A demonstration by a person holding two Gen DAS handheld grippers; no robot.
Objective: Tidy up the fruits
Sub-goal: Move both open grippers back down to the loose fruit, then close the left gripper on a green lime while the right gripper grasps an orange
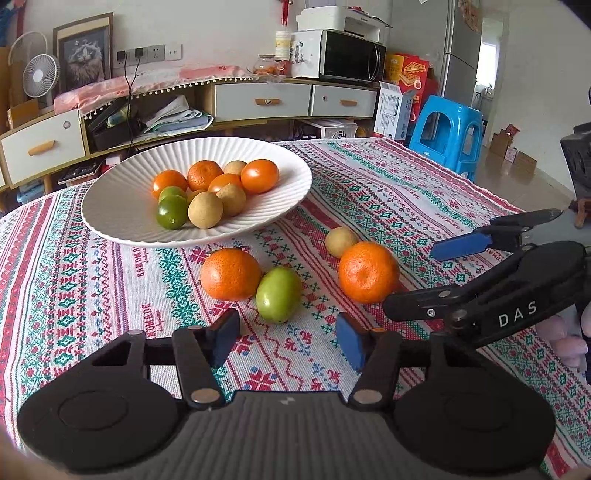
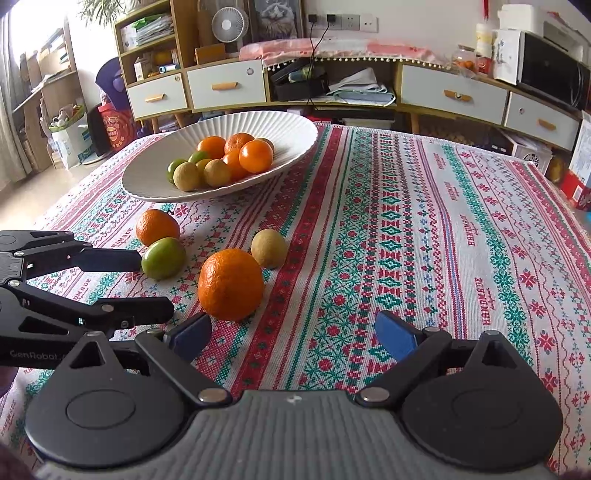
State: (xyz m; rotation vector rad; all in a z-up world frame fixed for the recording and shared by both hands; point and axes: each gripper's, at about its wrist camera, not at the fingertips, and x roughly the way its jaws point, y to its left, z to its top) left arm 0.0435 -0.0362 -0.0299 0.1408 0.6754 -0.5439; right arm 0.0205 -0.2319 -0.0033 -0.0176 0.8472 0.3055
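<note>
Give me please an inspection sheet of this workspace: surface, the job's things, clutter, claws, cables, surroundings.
Surface: table under a patterned woven cloth, flat.
Job's things: white ribbed plate holding oranges, green fruits and tan fruits. Loose on the cloth: near orange, far orange touching the green fruit, and a tan fruit behind the near orange.
Clutter: nothing seen on the cloth besides fruit.
Claws: left claw open, empty, facing the green fruit; right claw open, empty, the near orange just ahead of its left pad.
Cables: black cables hang from wall sockets behind.
Surroundings: sideboard, microwave, fan, blue stool.
</note>
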